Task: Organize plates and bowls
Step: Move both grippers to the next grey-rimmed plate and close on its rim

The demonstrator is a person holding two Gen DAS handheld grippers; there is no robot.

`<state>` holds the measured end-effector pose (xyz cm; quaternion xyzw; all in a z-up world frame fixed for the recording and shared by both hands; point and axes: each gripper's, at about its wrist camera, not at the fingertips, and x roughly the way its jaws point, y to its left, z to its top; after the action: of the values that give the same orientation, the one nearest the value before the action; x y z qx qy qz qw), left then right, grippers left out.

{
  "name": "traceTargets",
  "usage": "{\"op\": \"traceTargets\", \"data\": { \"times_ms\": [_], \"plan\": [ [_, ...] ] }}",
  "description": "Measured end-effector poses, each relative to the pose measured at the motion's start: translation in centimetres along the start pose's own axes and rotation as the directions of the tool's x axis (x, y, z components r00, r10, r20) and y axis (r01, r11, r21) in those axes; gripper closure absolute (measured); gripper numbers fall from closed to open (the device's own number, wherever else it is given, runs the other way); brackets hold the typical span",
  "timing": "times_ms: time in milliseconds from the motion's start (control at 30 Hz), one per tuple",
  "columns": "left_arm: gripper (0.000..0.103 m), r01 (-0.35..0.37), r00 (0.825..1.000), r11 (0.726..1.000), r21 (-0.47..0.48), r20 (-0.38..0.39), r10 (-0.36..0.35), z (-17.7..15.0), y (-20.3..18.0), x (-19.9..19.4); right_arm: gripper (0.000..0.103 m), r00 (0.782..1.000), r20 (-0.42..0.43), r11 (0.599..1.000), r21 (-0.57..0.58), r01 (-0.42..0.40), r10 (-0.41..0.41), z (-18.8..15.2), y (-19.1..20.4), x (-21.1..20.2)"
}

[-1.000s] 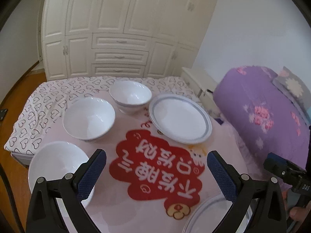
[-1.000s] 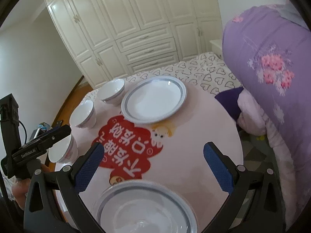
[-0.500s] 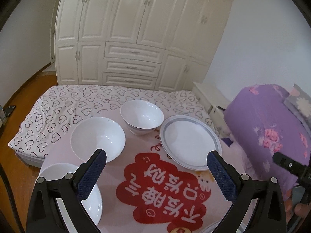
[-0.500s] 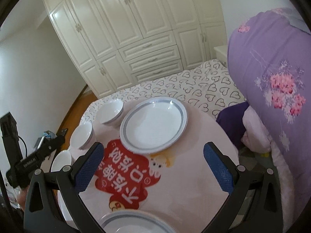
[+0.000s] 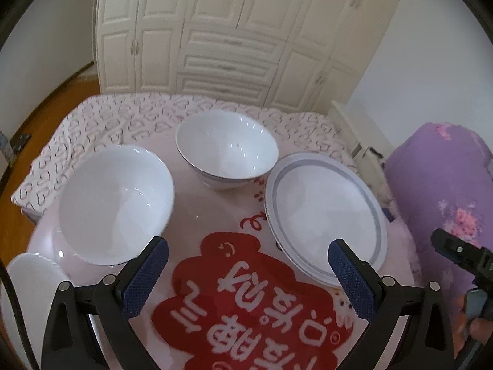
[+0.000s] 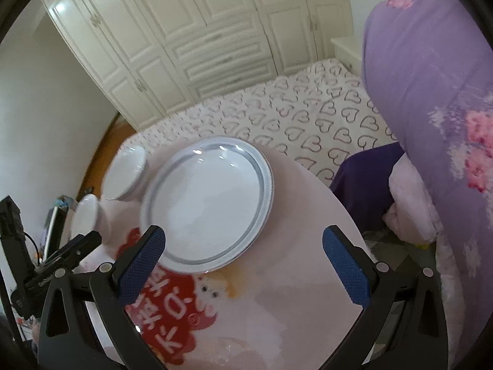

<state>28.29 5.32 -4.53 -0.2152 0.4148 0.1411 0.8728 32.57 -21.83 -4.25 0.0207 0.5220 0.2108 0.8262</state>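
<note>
On the round pink table [image 5: 212, 215] stand three white bowls: a far one [image 5: 226, 148], a middle one [image 5: 115, 203] and a near one [image 5: 27, 283] at the left edge. A white plate with a grey-blue rim [image 5: 323, 212] lies to the right. My left gripper [image 5: 246, 274] is open and empty above the red print, short of the bowls. My right gripper [image 6: 243, 266] is open and empty, just short of the same plate [image 6: 206, 203]. Two bowls show left of it, one [image 6: 126, 172] behind the other [image 6: 86, 215].
A red printed patch [image 5: 252, 305] marks the table's middle. A bed with a heart-patterned sheet [image 6: 308, 108] lies beyond the table. A purple quilt [image 6: 431, 92] rises at the right. White wardrobes [image 5: 215, 37] fill the back wall.
Both grippers have moved forward over the table toward the far bowls and plate. The near plate has dropped out of both views. Both stay open.
</note>
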Motion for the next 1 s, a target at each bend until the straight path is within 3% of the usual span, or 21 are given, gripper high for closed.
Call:
{"op": "traceTargets", "data": {
  "times_ms": [200,467,600,733,867,1000],
  "plan": [
    [0.003,-0.023,0.998,1.0,-0.01,-0.057,0.022,1.2,-0.7,4.4,0.002,0.996,-0.078,0.999,-0.016,0.046,-0.047,1.2,-0.5,4.4],
    [0.007,-0.029,0.996,1.0,0.002,-0.086,0.029,2.1,-1.8,7.7,0.029,0.992,-0.123,0.999,0.038,0.01,-0.005,2.2,-2.5,8.1],
    [0.015,-0.025,0.993,1.0,0.014,-0.115,0.026,2.4,-2.5,9.1,0.032,0.995,-0.099,1.0,-0.006,0.011,-0.012,2.7,-2.0,8.5],
    [0.034,-0.024,0.988,1.0,0.016,-0.154,0.026,2.8,-2.8,10.8,0.032,0.994,-0.103,0.999,-0.033,0.02,-0.024,3.1,-1.7,9.1],
    [0.039,-0.026,0.989,1.0,-0.002,-0.149,0.025,3.4,-2.7,11.4,0.032,0.992,-0.116,0.997,-0.061,0.043,-0.05,3.5,-1.5,10.0],
    [0.044,-0.033,0.989,0.999,-0.011,-0.144,0.031,3.6,-2.6,11.6,0.045,0.992,-0.125,0.998,-0.053,0.019,-0.026,4.0,-1.6,11.0]
  ]
}}
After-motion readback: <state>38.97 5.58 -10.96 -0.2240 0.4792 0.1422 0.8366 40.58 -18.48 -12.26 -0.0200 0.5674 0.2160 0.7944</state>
